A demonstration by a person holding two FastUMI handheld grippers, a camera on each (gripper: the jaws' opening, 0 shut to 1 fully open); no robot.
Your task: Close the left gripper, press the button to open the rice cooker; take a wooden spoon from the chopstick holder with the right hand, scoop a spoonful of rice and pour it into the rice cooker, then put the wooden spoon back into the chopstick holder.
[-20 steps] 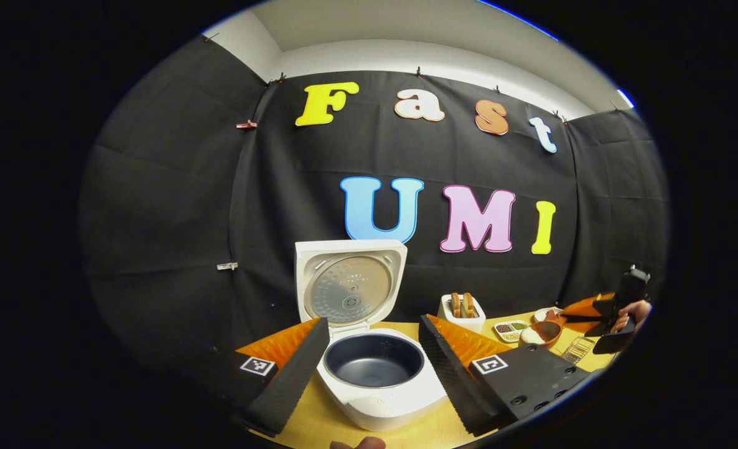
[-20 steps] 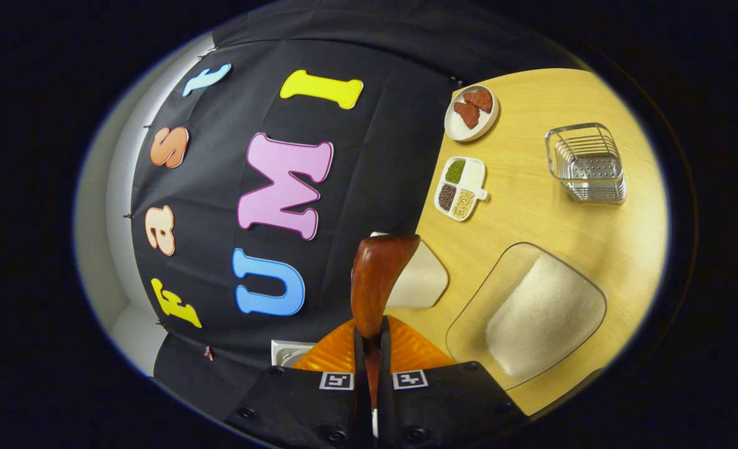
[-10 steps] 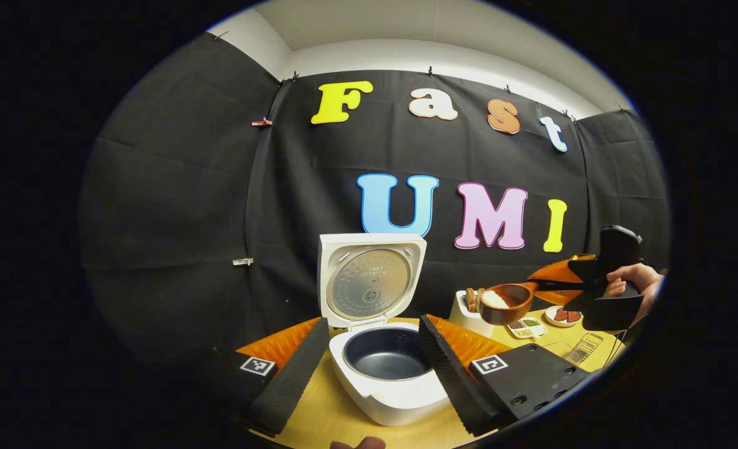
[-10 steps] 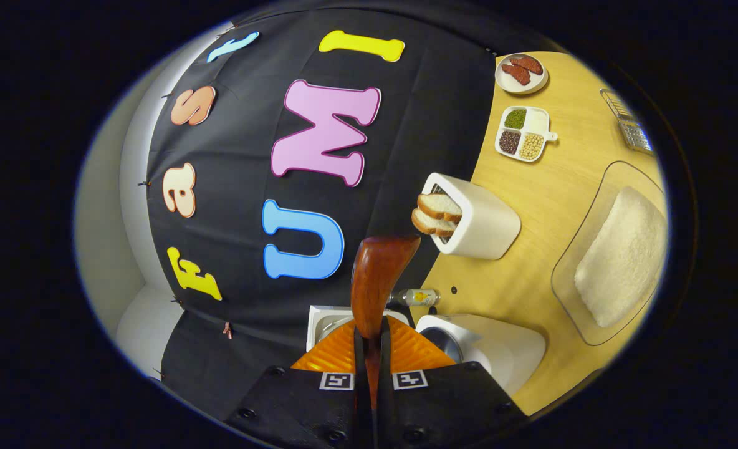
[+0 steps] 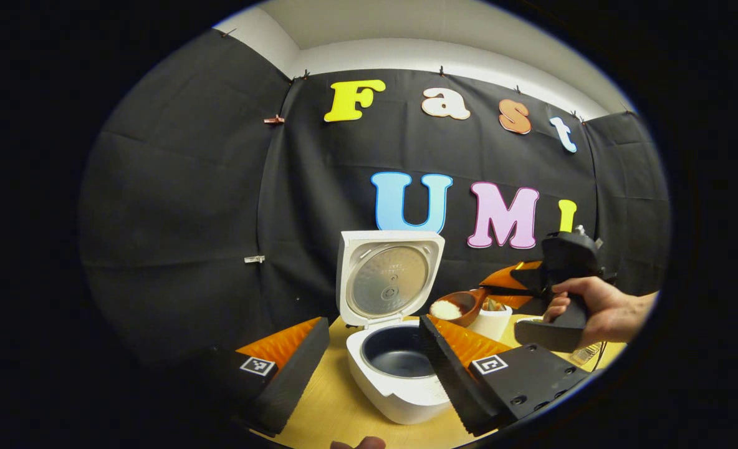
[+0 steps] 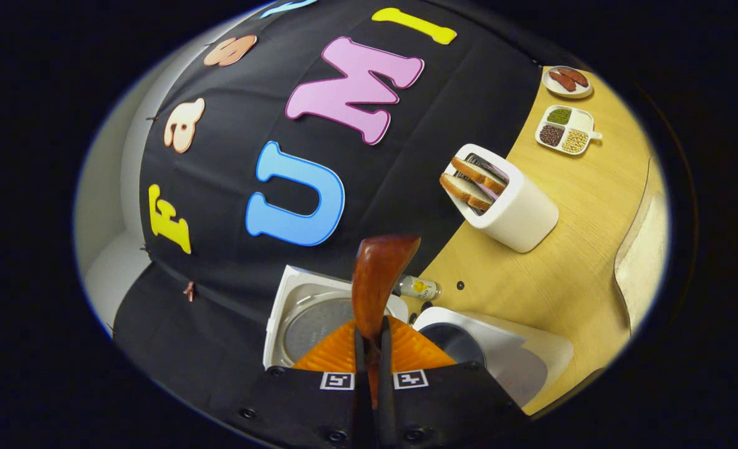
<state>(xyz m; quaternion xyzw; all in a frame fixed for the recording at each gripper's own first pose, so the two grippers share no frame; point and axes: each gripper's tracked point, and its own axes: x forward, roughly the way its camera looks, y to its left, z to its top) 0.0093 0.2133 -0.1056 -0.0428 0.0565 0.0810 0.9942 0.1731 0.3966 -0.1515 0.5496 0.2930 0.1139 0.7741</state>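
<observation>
The white rice cooker (image 5: 400, 390) stands with its lid (image 5: 389, 277) raised and its dark inner pot (image 5: 399, 357) bare. My left gripper (image 5: 369, 352) is open, with one finger on each side of the cooker, apart from it. A hand holds my right gripper (image 5: 534, 284), which is shut on the handle of the wooden spoon (image 5: 456, 307). The spoon's bowl carries white rice and hangs just above the pot's far right rim. In the right gripper view, the spoon (image 6: 376, 280) sticks out of the gripper (image 6: 372, 340), over the lid (image 6: 310, 318) and the pot (image 6: 456, 343).
A white toaster (image 6: 509, 202) with bread slices stands past the cooker. Farther along the wooden table (image 6: 550, 274) are a divided dish of beans (image 6: 565, 128) and a small plate (image 6: 567, 81). The rice tray (image 6: 646, 262) is at the right edge. A small bottle (image 6: 417, 287) lies by the cooker.
The right gripper has lifted the spoon out of the rice tray with rice in it and carried it left to the open cooker. The left gripper has stayed open.
</observation>
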